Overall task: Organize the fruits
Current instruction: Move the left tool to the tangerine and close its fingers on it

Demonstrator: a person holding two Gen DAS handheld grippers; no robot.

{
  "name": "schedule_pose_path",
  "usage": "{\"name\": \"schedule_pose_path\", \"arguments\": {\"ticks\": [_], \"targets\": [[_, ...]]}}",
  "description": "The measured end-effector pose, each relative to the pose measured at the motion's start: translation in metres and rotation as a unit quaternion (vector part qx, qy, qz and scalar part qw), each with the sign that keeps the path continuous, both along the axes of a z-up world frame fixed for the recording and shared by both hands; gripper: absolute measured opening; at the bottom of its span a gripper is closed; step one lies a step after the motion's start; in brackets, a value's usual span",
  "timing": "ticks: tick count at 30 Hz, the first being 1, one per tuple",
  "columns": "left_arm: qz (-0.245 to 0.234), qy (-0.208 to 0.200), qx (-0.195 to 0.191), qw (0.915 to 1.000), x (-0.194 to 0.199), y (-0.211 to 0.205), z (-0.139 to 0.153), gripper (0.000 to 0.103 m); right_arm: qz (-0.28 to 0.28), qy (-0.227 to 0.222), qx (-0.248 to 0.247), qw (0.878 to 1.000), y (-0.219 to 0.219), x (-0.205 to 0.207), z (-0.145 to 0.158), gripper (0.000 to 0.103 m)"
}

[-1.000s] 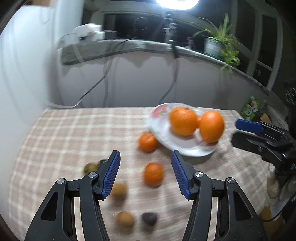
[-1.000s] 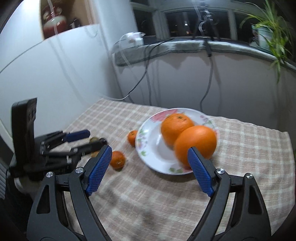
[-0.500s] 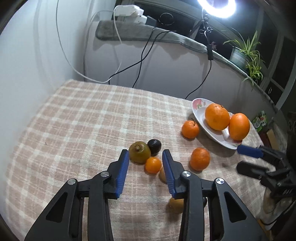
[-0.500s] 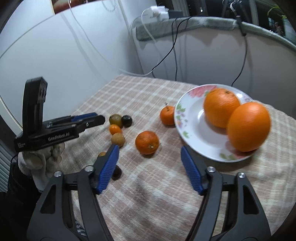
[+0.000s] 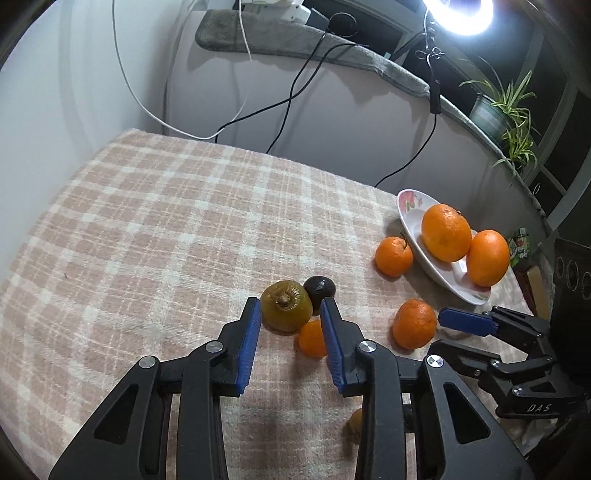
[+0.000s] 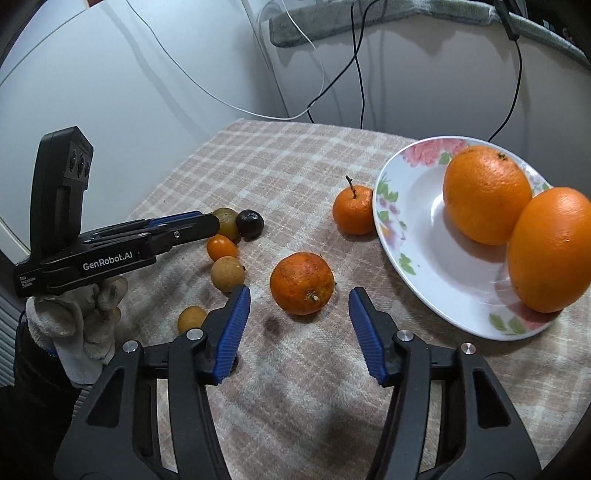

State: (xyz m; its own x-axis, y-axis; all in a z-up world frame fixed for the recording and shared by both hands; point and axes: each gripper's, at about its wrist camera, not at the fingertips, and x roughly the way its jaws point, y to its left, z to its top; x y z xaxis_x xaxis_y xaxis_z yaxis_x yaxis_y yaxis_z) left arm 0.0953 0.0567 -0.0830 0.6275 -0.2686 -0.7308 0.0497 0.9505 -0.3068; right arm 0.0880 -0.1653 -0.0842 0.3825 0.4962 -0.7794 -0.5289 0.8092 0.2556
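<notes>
A flowered white plate point(image 6: 424, 236) point(image 5: 410, 206) holds two large oranges point(image 6: 484, 192) point(image 5: 445, 236). A stemmed mandarin point(image 6: 352, 214) point(image 5: 393, 254) lies against the plate's rim. My right gripper point(image 6: 299, 306) is open just in front of a second mandarin point(image 6: 302, 282) point(image 5: 413, 323). My left gripper point(image 5: 290, 314) point(image 6: 207, 223) is open, its tips on either side of a greenish-brown fruit point(image 5: 285, 310) point(image 6: 227, 221). A dark plum point(image 5: 319, 288) point(image 6: 250, 222) and a small orange fruit point(image 5: 312, 338) point(image 6: 221, 247) lie beside it. Two tan round fruits point(image 6: 227, 273) lie nearer.
The checked cloth point(image 5: 147, 240) covers the table, which meets a white wall at left and back. Cables point(image 5: 288, 96) hang behind. A ring light point(image 5: 461, 14) and a potted plant point(image 5: 498, 107) stand on the sill at right.
The left gripper has moved forward onto the greenish-brown fruit. The right gripper has moved left and down toward the loose mandarin, away from the plate.
</notes>
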Motion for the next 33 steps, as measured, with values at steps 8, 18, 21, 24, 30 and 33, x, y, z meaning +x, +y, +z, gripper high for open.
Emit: {"name": "schedule_pose_path", "arguments": {"ticks": [8, 18, 21, 24, 30, 33], "targets": [[0.0, 0.014, -0.017, 0.9998, 0.007, 0.003, -0.005, 0.032, 0.004, 0.009, -0.002, 1.0, 0.005, 0.006, -0.006, 0.053], [-0.005, 0.012, -0.018, 0.9998, 0.007, 0.001, -0.006, 0.032, 0.003, 0.023, -0.003, 1.0, 0.01, 0.013, -0.014, 0.043], [-0.006, 0.011, -0.016, 0.9998, 0.007, 0.001, -0.007, 0.029, 0.003, 0.023, -0.001, 1.0, 0.01, 0.014, -0.015, 0.042], [-0.003, 0.012, -0.021, 0.9997, 0.007, 0.004, -0.008, 0.024, 0.001, 0.025, 0.001, 1.0, 0.009, 0.014, -0.015, 0.042], [0.0, 0.008, -0.018, 0.9998, 0.005, 0.002, -0.007, 0.023, -0.001, 0.025, 0.003, 1.0, 0.008, 0.013, -0.015, 0.042], [-0.005, 0.009, -0.01, 0.9999, 0.005, 0.0, -0.007, 0.023, 0.001, 0.024, 0.0, 1.0, 0.009, 0.013, -0.015, 0.042]]}}
